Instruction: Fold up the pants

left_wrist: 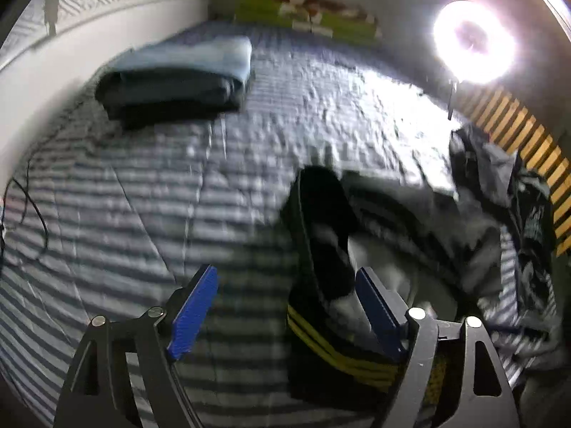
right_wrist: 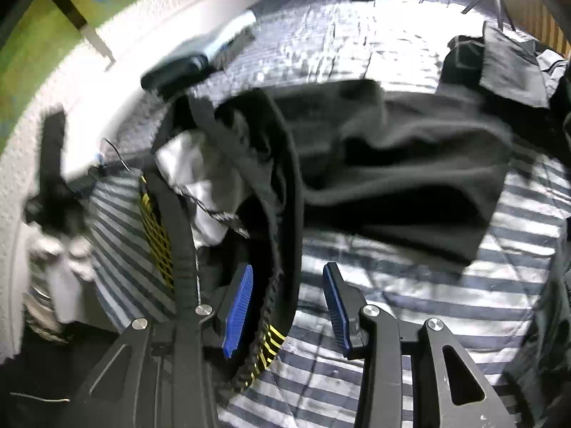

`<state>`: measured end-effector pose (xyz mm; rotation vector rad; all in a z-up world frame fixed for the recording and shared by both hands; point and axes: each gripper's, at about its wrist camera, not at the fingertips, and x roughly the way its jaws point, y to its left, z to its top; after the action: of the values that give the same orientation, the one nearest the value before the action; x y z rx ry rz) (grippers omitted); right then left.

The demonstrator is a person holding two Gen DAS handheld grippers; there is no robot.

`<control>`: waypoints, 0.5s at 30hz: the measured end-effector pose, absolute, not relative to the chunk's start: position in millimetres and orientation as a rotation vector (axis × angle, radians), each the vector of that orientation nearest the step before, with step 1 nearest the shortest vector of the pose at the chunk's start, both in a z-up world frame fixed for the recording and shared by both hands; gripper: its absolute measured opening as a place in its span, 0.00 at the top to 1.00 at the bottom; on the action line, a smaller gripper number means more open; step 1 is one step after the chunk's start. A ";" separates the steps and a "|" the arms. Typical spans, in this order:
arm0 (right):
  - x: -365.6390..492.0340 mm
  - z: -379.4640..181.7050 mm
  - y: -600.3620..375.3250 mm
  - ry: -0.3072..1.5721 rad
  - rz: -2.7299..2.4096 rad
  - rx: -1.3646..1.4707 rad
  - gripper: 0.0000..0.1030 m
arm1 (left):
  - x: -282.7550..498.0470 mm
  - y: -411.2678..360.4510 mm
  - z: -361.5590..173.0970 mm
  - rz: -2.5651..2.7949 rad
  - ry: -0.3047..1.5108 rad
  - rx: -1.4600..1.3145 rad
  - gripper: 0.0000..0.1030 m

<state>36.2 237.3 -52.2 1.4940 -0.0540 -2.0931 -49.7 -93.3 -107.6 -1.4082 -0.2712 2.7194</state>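
Black pants (left_wrist: 410,214) lie crumpled on the striped quilt, their waistband with yellow stripes (left_wrist: 335,353) toward me. My left gripper (left_wrist: 287,315) is open; the waistband runs up between its blue fingers, close to the right finger (left_wrist: 380,315). In the right wrist view the pants (right_wrist: 392,164) spread across the bed, white inner lining (right_wrist: 200,185) showing at the opened waist. My right gripper (right_wrist: 288,308) is open too, and the waistband's edge (right_wrist: 285,214) passes between its fingers next to the left pad (right_wrist: 238,312). Both views are blurred.
A stack of folded clothes (left_wrist: 178,75) (right_wrist: 185,60) sits at the far left of the bed (left_wrist: 107,214). Loose dark garments (left_wrist: 499,192) (right_wrist: 499,60) are heaped at the right. A ring light (left_wrist: 474,41) glares beside a slatted wooden frame (left_wrist: 528,149). A thin cable (left_wrist: 32,207) lies by the left wall.
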 end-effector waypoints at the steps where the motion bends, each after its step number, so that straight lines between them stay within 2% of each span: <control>1: 38.1 -54.9 233.7 -0.048 -2.089 1.505 0.64 | -54.3 -96.1 -105.1 2.728 -0.289 -1.407 0.20; 9: 47.7 -60.2 227.4 -0.030 -2.095 1.557 0.66 | -103.9 -105.8 -121.9 2.713 -0.324 -1.487 0.23; 10: 47.2 -60.1 227.1 -0.031 -2.095 1.561 0.71 | -111.6 -104.7 -126.0 2.719 -0.288 -1.497 0.33; 11: 47.3 -59.7 227.0 -0.026 -2.096 1.568 0.74 | -119.1 -103.6 -130.5 2.727 -0.249 -1.518 0.55; 12: 47.2 -59.5 227.0 -0.016 -2.099 1.581 0.83 | -125.4 -104.2 -135.8 2.710 -0.249 -1.545 0.70; 13: 48.7 -58.3 226.4 -0.004 -2.100 1.587 0.93 | -128.7 -104.2 -141.2 2.694 -0.257 -1.560 0.92; 14: 49.1 -57.6 224.9 0.016 -2.098 1.588 0.95 | -131.0 -104.6 -144.9 2.687 -0.259 -1.573 0.96; 15: 49.4 -55.7 224.0 0.048 -2.111 1.584 0.96 | -130.4 -104.5 -146.5 2.698 -0.235 -1.574 0.96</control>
<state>49.4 224.0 -55.7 1.5843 0.0477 -2.1109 -130.4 -104.5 -146.5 -1.5741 -0.2351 2.6983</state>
